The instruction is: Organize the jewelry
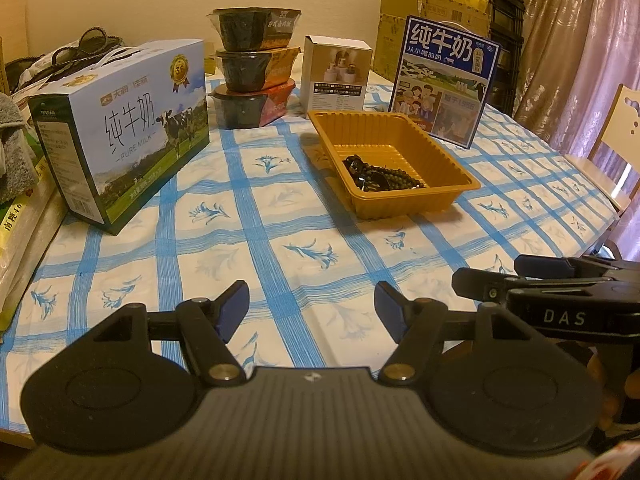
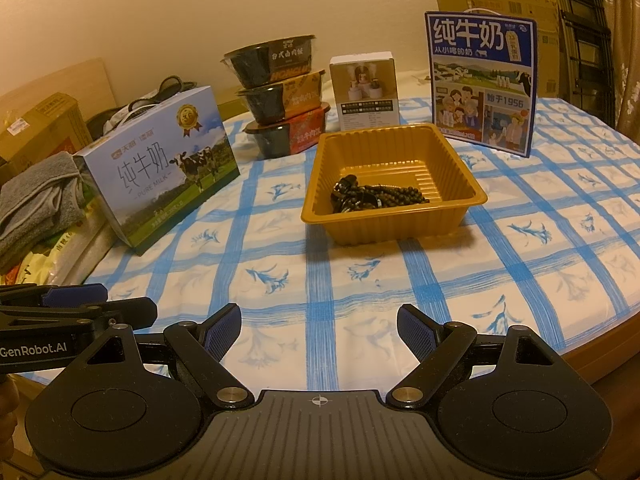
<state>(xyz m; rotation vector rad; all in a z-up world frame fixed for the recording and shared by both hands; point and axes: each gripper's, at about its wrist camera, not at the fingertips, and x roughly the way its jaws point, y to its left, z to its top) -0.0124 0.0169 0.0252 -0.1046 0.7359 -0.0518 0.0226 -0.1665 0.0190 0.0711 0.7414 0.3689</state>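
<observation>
the beaded jewelry [image 2: 376, 197] was seen heaped in the near part of the amber tray [image 2: 460, 152], its strands trailing toward the tray's right wall. the tray stood on the checked bench [image 2: 360, 292], ahead of both tools and well apart from them. the right hand-held gripper [image 2: 319, 332] was held spread with nothing between its pads, nearly in line with the tray; the left hand-held gripper [image 1: 312, 308], likewise spread and empty, had the tray ahead and to its right. the right was judged the better placed.
</observation>
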